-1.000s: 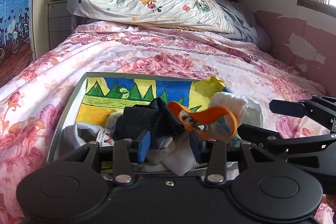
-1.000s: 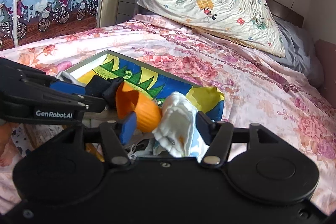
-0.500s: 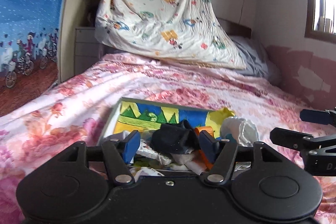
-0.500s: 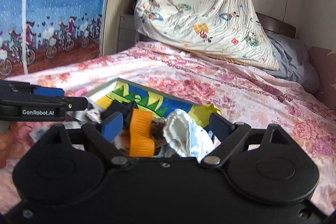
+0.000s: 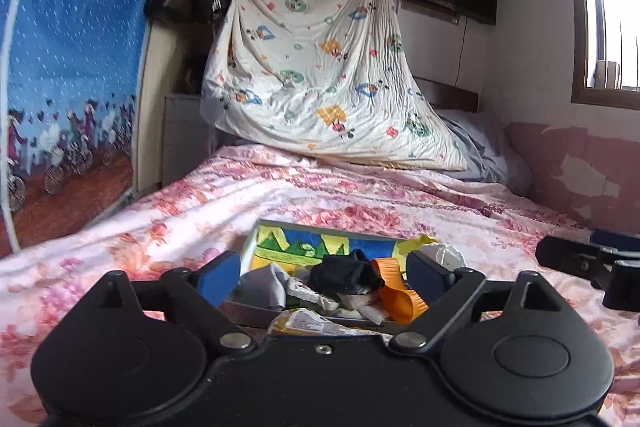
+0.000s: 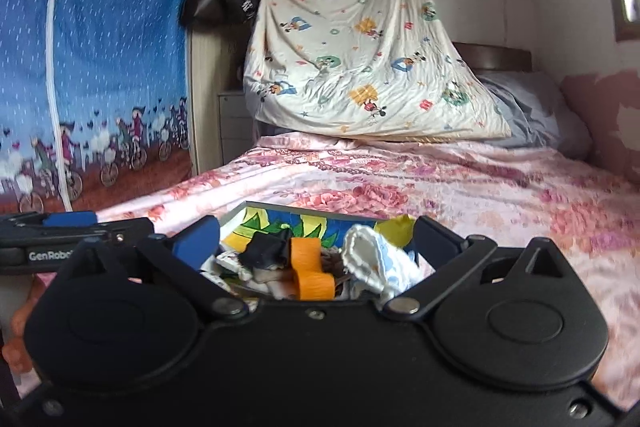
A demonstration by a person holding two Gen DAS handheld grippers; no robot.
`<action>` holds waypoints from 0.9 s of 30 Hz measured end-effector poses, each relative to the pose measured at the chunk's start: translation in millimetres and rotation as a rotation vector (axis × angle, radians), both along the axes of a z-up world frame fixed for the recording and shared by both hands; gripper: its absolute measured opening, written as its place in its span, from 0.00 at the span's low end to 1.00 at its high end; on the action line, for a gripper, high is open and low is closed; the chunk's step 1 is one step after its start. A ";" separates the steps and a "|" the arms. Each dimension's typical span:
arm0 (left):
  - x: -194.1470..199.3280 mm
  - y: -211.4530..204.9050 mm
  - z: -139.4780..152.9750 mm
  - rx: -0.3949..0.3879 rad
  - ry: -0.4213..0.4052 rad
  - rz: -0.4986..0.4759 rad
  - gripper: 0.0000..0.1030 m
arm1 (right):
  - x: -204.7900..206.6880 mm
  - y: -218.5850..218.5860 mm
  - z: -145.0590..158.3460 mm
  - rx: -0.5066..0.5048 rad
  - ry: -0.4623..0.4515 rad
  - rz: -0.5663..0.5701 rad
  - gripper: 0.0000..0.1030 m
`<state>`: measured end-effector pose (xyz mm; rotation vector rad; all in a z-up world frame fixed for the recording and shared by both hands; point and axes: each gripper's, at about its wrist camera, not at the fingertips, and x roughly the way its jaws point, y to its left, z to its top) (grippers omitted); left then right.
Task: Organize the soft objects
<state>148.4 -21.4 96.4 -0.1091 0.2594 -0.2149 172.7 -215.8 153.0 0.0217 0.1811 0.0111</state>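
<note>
The left gripper (image 5: 320, 273) stands wide open with nothing between its blue pads, raised above the near edge of the tray (image 5: 250, 247). The right gripper (image 6: 316, 239) is likewise spread wide and empty, hovering over the same tray from the other side; each tool shows at the margin of the other's view.

Directly ahead of both lies the pile of soft things, heaped in the tray on the bed (image 5: 360, 195). A black sock (image 5: 346, 275) sits on top near the middle, touching an orange band (image 5: 396, 287) just to its right. A white cloth (image 6: 376, 263) is bunched at the right end, beside a yellow cloth (image 6: 394, 227). Pale scraps lie underneath, too jumbled to tell apart.

All of these look light and limp, so they will likely sag and drag neighbours along. The sock is probably best pinched at its raised fold. The band looks springier and may slip; gripping across its loop seems safest. The white cloth offers a thick bunched ridge.
</note>
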 end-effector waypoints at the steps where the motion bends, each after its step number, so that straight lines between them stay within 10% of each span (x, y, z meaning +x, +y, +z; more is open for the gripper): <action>1: -7.9 1.4 1.5 0.004 -0.010 0.003 0.90 | -6.1 0.1 -1.9 0.017 0.004 -0.002 0.99; 27: -125.4 37.4 -37.8 0.061 -0.015 0.052 0.98 | -97.2 33.7 -52.8 0.090 0.031 -0.066 0.99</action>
